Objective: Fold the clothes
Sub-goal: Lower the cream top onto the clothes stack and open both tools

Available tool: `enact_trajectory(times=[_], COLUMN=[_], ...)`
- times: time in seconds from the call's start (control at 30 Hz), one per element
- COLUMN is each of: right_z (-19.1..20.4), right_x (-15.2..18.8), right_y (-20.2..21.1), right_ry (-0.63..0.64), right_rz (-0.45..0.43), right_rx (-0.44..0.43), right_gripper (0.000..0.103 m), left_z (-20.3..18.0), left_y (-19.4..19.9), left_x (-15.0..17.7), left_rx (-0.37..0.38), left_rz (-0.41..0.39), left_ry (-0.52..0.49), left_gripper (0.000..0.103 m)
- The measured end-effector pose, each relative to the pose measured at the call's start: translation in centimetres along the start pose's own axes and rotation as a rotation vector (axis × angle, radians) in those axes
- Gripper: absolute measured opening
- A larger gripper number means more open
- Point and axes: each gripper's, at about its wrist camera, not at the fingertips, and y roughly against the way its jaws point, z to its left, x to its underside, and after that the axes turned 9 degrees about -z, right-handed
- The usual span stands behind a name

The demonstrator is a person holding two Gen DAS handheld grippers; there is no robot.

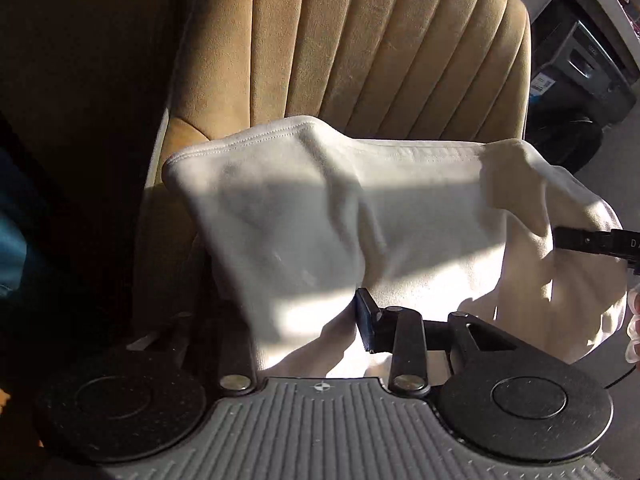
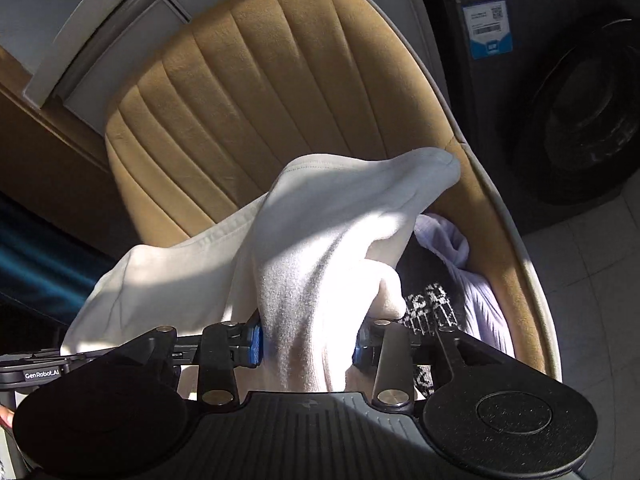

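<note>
A white garment [image 1: 320, 208] hangs in front of a tan chair [image 1: 360, 40], stretched between both grippers. My left gripper [image 1: 312, 320] is shut on its lower edge. The cloth covers the left finger, and only the right fingertip [image 1: 366, 320] shows. At the right edge of the left wrist view, the right gripper's finger [image 1: 592, 240] meets the other end of the cloth. In the right wrist view, my right gripper [image 2: 308, 340] is shut on a thick bunch of the white garment [image 2: 320, 248], between blue pads [image 2: 254, 340].
A dark garment with white print [image 2: 428, 304] and a lavender garment [image 2: 472, 280] lie on the tan chair seat [image 2: 516, 280]. A dark washing machine [image 2: 580, 112] stands on a tiled floor [image 2: 592, 260] to the right. A hand [image 1: 634, 320] shows at the right edge.
</note>
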Motion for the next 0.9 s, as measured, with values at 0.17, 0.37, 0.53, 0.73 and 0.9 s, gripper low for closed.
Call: enact_trajectory(times=[0.17, 0.37, 0.53, 0.73, 0.9], right_z=[-2.2, -4.4, -4.9, -6.9, -6.2], right_x=[1.4, 3.7, 7.7, 9.8, 10.3], right_y=[2.0, 4.5, 6.9, 8.1, 5.8], right_ry=[-0.074, -0.157, -0.207, -0.436, -0.352], right_rz=[-0.056, -0.106, -0.102, -0.140, -0.029], right_rx=[0.058, 0.123, 0.165, 0.205, 0.293], right_gripper=[0.073, 0.075, 0.065, 0.022, 0.022], left_z=[0.6, 0.3, -1.1, -2.2, -1.4], left_y=[-0.2, 4.5, 7.6, 3.9, 1.4], left_x=[-0.3, 0.1, 2.3, 5.3, 6.6], left_rx=[-0.036, -0.040, 0.065, 0.040, 0.020], left_rz=[0.013, -0.038, -0.023, 0.071, 0.100], left_ry=[0.012, -0.134, -0.173, -0.201, -0.222], left_gripper=[0.075, 0.075, 0.063, 0.051, 0.052])
